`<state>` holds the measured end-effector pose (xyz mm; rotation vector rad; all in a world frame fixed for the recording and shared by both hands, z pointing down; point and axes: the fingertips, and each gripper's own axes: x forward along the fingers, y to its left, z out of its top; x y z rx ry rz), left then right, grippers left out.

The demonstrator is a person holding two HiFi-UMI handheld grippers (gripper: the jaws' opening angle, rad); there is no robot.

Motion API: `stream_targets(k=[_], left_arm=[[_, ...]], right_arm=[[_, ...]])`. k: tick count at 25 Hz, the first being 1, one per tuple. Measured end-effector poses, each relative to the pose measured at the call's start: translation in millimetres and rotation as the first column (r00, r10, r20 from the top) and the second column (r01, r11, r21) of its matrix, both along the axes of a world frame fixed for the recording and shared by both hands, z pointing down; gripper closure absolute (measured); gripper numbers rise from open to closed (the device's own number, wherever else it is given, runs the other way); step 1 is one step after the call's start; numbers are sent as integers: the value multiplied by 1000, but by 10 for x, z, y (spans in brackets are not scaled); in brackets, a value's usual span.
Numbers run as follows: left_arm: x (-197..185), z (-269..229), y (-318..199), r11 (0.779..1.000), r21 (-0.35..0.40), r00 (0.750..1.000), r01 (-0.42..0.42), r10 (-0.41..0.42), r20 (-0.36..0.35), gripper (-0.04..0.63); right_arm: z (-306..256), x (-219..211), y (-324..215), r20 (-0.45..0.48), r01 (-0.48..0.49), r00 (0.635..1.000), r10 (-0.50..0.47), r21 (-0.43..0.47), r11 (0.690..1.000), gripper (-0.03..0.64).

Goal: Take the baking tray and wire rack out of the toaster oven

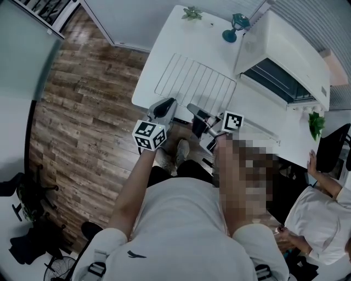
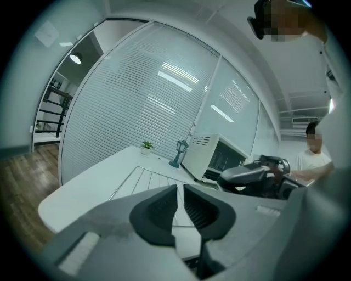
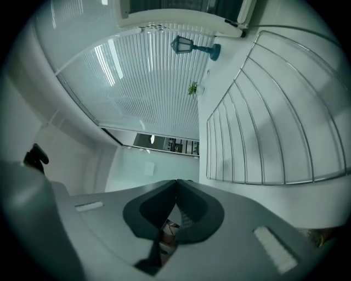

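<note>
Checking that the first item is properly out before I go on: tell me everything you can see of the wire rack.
The wire rack is a rectangular frame of thin, silvery metal wire with many parallel bars running across it. It lies flat on the white table, fully outside the toaster oven and just beside it. Nothing lies on the rack. Whether its far corner touches the oven cannot be told.

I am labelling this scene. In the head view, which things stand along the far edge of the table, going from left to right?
plant → lamp → oven
</note>
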<state>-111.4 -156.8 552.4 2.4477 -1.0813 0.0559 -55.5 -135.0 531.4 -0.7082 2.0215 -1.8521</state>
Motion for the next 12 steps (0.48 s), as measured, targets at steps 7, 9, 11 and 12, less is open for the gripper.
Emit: stream_targets(k=[7, 9, 11, 12], left_arm=[[-155, -187, 82, 999, 34, 999, 36, -36, -5, 552], [-189, -270, 103, 997, 56, 999, 44, -44, 3, 552], [-213, -354, 129, 996, 81, 999, 45, -47, 12, 552], [-225, -396, 141, 995, 90, 999, 47, -48, 9, 552]], right_arm=[[-301, 269, -70, -113, -110, 984, 135, 205, 973, 617], [-471, 392, -76, -176, -159, 959, 222, 312, 937, 617], [-599, 570, -44, -255, -206, 910, 326, 403, 892, 617], [-648, 675, -17, -301, -220, 876, 377, 446, 867, 617]])
